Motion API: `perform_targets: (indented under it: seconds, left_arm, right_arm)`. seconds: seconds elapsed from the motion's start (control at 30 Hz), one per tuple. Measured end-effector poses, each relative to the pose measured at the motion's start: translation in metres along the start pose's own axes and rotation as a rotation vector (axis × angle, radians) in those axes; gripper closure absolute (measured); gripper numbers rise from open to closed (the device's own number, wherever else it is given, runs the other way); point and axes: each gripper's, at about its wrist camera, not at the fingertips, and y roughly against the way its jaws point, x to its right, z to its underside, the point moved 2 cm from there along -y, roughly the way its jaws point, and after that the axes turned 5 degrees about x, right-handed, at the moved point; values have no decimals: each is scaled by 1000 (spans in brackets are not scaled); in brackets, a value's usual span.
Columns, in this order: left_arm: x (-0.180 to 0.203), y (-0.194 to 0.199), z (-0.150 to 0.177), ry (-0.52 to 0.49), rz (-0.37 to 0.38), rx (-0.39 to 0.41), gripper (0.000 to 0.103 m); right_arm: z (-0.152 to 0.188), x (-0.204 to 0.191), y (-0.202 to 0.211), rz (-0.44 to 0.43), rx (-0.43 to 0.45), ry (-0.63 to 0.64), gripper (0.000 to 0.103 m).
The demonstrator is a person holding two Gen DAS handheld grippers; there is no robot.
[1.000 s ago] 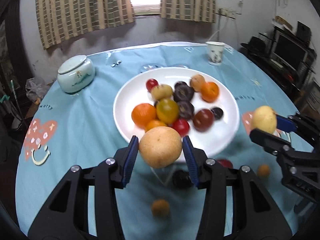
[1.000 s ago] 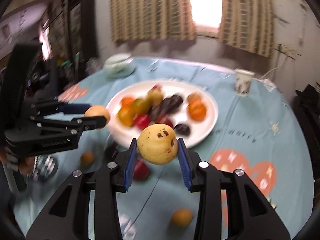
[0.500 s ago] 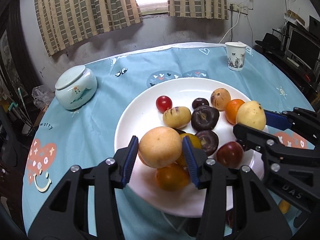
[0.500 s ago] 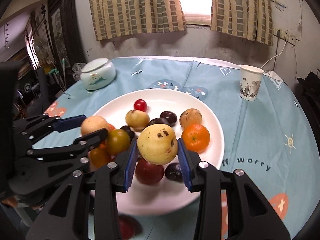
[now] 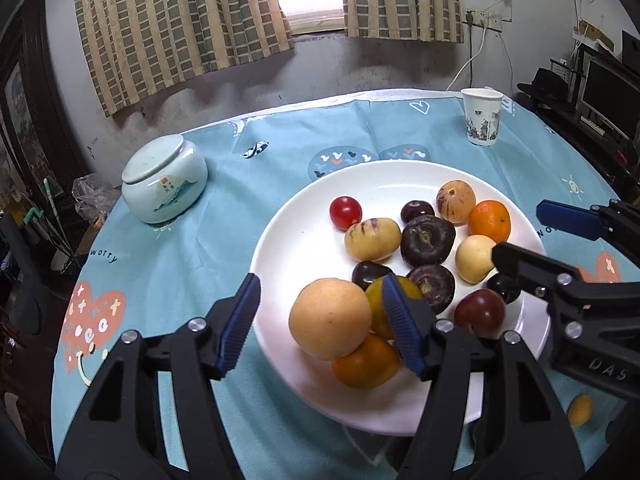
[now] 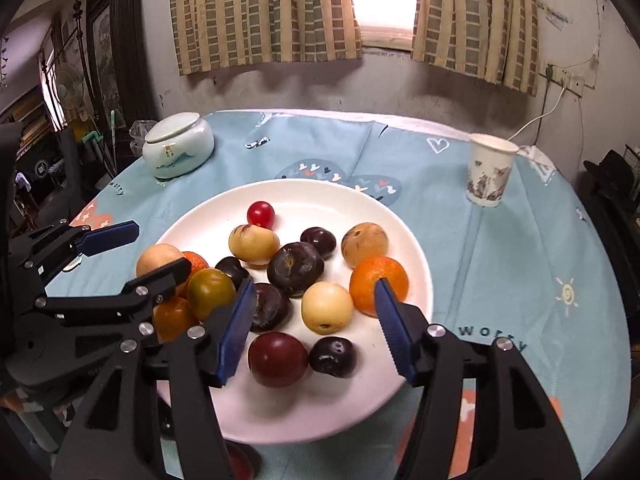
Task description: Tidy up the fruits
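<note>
A white plate (image 5: pixel 280 240) (image 6: pixel 400 220) holds several fruits: oranges, dark plums, a red tomato and yellow ones. My left gripper (image 5: pixel 320 326) (image 6: pixel 162 248) hangs over the plate's near left side with its jaws opening. A large peach-coloured fruit (image 5: pixel 330 318) (image 6: pixel 158 258) lies between them on the pile, and neither pad presses on it. My right gripper (image 6: pixel 316 324) (image 5: pixel 518 230) is over the plate's right side, its jaws opening too. A pale yellow fruit (image 6: pixel 327 307) (image 5: pixel 474 258) rests on the plate between them, free of both pads.
A lidded pale green jar (image 5: pixel 164 180) (image 6: pixel 178 150) stands at the back left of the blue tablecloth. At the back right is a paper cup (image 5: pixel 482 116) (image 6: pixel 490 174). A small orange fruit (image 5: pixel 580 410) lies on the cloth near the plate's front right.
Both grippers carried their fruits forward over the plate, then opened. The peach-coloured fruit and the pale yellow fruit now lie on the plate, let go.
</note>
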Motion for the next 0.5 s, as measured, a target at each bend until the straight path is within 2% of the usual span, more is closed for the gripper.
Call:
perform_targets:
  seconds: [0.13, 0.23, 0.4, 0.5]
  left_arm:
    - [-4, 22, 4, 16, 7, 18, 37]
    - [-3, 50, 20, 0, 21, 44, 33]
    - [-6, 91, 65, -16, 72, 56, 25]
    - [-20, 102, 93, 85, 155, 45, 23]
  right_arm:
    - [3, 2, 28, -19, 28, -29, 42]
    - [16, 0, 60, -47, 59, -34, 40]
    - [68, -3, 107, -66, 93, 22, 37]
    - [108, -3, 126, -15, 128, 112, 37]
